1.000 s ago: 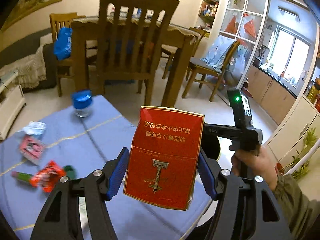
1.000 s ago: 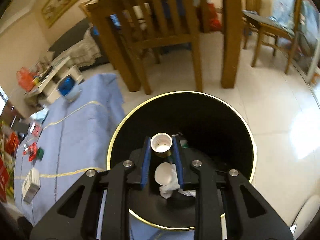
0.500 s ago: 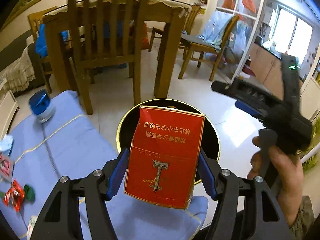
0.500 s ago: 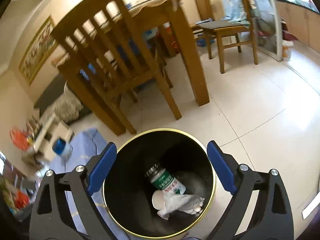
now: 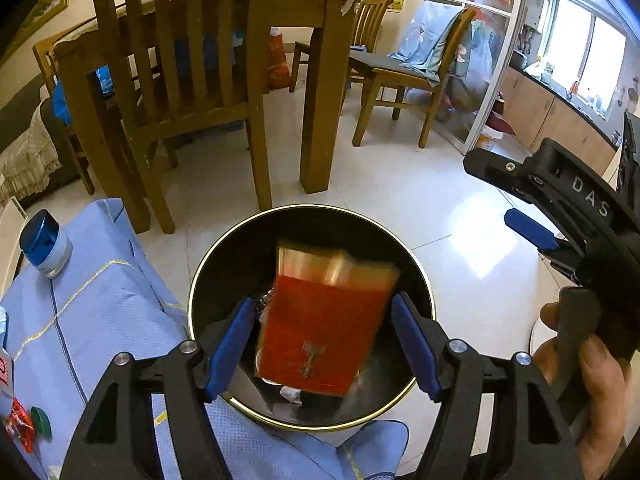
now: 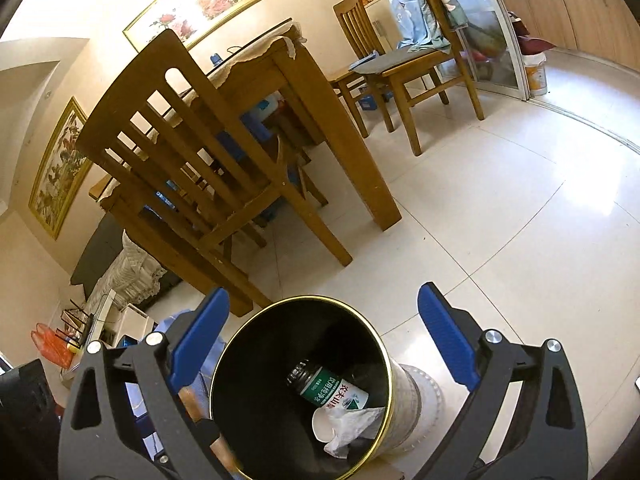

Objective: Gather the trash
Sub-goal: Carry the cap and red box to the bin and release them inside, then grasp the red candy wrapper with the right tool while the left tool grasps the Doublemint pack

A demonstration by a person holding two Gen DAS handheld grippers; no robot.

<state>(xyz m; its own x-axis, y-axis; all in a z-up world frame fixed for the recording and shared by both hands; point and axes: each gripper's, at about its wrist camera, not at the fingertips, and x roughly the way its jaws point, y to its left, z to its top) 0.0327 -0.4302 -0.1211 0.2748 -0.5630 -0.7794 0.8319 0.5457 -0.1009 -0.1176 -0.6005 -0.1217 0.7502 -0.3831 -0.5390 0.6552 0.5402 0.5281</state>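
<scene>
My left gripper [image 5: 324,340] is open above the black gold-rimmed bin [image 5: 208,264]. A red cigarette box [image 5: 320,328] is blurred between the pads without touching them, dropping into the bin. My right gripper [image 6: 324,344] is open and empty above the same bin [image 6: 384,360]; it also shows at the right of the left wrist view [image 5: 532,232]. Inside the bin lie a green-labelled bottle [image 6: 328,390], a white cup [image 6: 322,424] and crumpled paper [image 6: 352,428].
A blue-clothed table [image 5: 100,312] stands left of the bin, with a blue-capped jar [image 5: 44,244], a red wrapper [image 5: 20,424] and a green cap [image 5: 40,422]. A wooden chair [image 5: 180,80] and dining table [image 5: 320,40] stand beyond on the tiled floor.
My left gripper moved over the bin, opened and let go of the red box, which is falling. My right gripper dropped the bottle into the bin and rose, open.
</scene>
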